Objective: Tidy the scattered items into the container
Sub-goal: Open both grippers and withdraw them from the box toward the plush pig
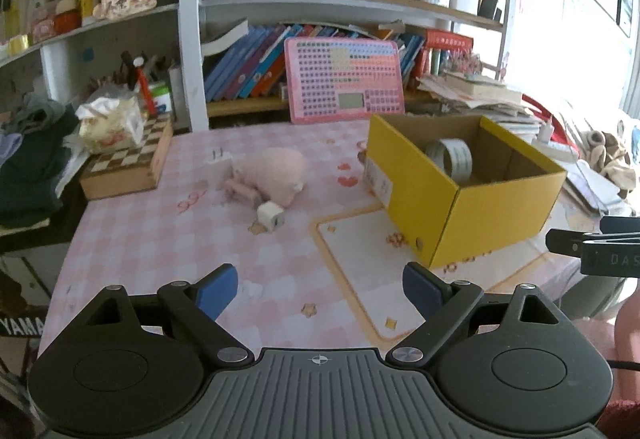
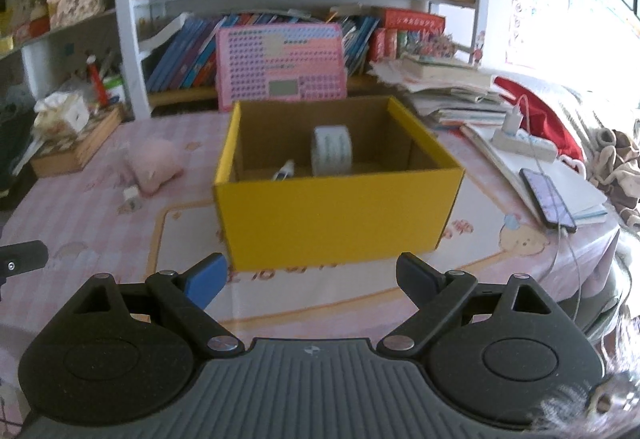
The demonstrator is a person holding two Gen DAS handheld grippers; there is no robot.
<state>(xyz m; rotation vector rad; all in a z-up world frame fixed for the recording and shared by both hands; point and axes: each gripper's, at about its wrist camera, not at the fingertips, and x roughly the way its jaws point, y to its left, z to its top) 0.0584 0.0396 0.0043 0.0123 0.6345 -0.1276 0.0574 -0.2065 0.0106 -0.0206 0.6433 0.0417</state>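
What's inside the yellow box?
Inside the yellow box stands a roll of tape, and a small white tube-like thing lies beside it. The front wall hides the nearest part of the floor, so anything there can't be seen.

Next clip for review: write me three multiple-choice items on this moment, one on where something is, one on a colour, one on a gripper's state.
1. Where is the tape roll?
A. inside the box
B. on the chessboard
C. beside the plush toy

2. What colour is the outside of the box?
A. blue
B. yellow
C. green

3. How is the left gripper?
A. shut on the plush toy
B. shut on nothing
C. open and empty

Answers:
1 A: the roll stands on the box floor, next to a small white tube.
2 B: its outer walls are yellow, with brown card inside.
3 C: its fingers stand wide apart over bare tablecloth, and the pink plush toy lies far ahead.
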